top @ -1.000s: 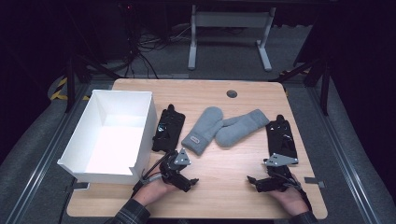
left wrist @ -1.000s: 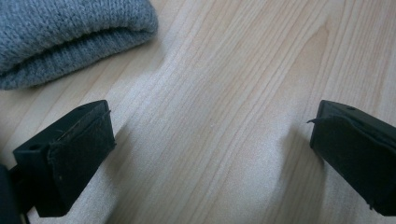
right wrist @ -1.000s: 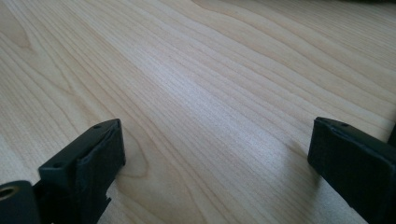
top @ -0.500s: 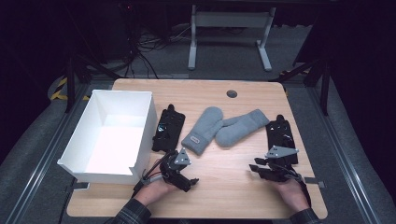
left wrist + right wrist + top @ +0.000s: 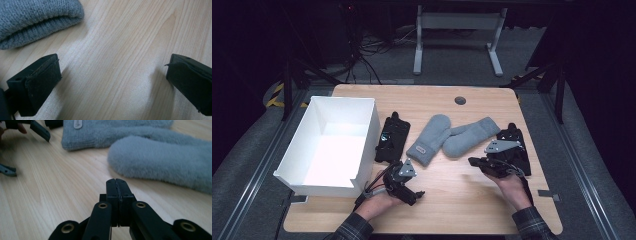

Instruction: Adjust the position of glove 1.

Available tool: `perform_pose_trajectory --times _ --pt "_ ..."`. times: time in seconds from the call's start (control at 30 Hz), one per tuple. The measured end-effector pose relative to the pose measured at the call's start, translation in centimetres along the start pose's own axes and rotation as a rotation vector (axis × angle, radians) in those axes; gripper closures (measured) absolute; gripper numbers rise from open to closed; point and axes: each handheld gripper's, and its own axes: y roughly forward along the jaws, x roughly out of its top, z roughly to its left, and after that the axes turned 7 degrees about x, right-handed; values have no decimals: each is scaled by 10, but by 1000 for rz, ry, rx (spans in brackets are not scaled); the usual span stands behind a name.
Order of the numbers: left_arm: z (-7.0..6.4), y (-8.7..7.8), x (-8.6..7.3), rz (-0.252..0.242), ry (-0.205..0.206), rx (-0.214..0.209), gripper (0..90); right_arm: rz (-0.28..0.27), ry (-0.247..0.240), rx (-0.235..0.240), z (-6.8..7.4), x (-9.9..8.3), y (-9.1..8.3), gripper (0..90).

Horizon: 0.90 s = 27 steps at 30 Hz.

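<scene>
Judging by the knit, we expect both grey mittens (image 5: 451,138) to be soft and light — best pinched at a cuff. Our left gripper (image 5: 411,192) gapes wide over bare wood; our right gripper (image 5: 476,162) is pressed closed, empty.

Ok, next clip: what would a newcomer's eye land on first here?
Probably the two grey mittens lying side by side mid-table, soft against the pale wooden table. Next, the big white box at the table's left edge, open-topped and bright. Near the front edge, the left claw rests with its jaws spread wide over bare wood, while the right claw is pinched shut on nothing, pointing toward the mittens.
</scene>
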Motion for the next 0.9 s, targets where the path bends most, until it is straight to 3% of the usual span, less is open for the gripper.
perform_pose_trajectory --times 0.5,0.9 --pt "0 0 0 0 -2 2 1 -44 3 8 -24 37 30 900" --pt "0 0 0 2 -3 -1 0 0 1 -16 -42 45 61 900"
